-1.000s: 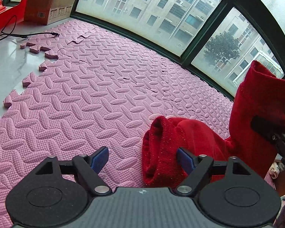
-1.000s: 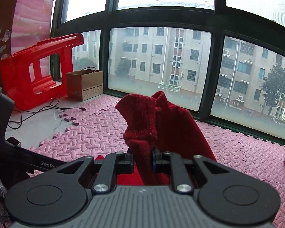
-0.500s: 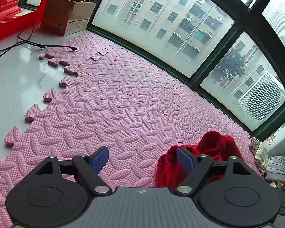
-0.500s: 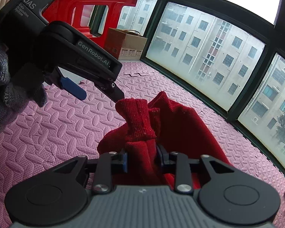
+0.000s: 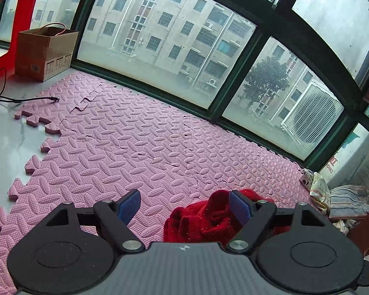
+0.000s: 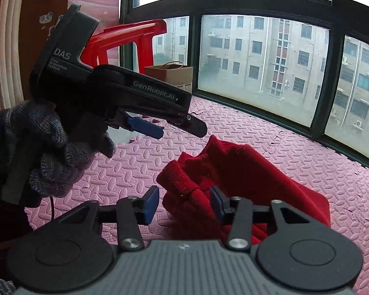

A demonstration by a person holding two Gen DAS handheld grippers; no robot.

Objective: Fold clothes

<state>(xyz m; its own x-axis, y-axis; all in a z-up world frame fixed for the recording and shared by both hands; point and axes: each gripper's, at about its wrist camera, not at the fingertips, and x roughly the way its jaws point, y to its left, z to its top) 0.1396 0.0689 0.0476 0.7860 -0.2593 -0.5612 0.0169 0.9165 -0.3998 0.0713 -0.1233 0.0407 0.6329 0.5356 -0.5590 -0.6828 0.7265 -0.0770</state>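
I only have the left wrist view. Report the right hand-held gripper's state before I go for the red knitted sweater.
Observer: The right hand-held gripper is open. The ribbed cuff of the red knitted sweater lies between its fingers, unclamped.
Operator: Tell me where my left hand-held gripper sits relative to that cuff.
Observer: The left hand-held gripper hangs open above the pink foam mat, up and left of the cuff, clear of the sweater.
Operator: Describe the sweater beyond the cuff.
Observer: A broad, smoother panel slopes down to the mat on the right.
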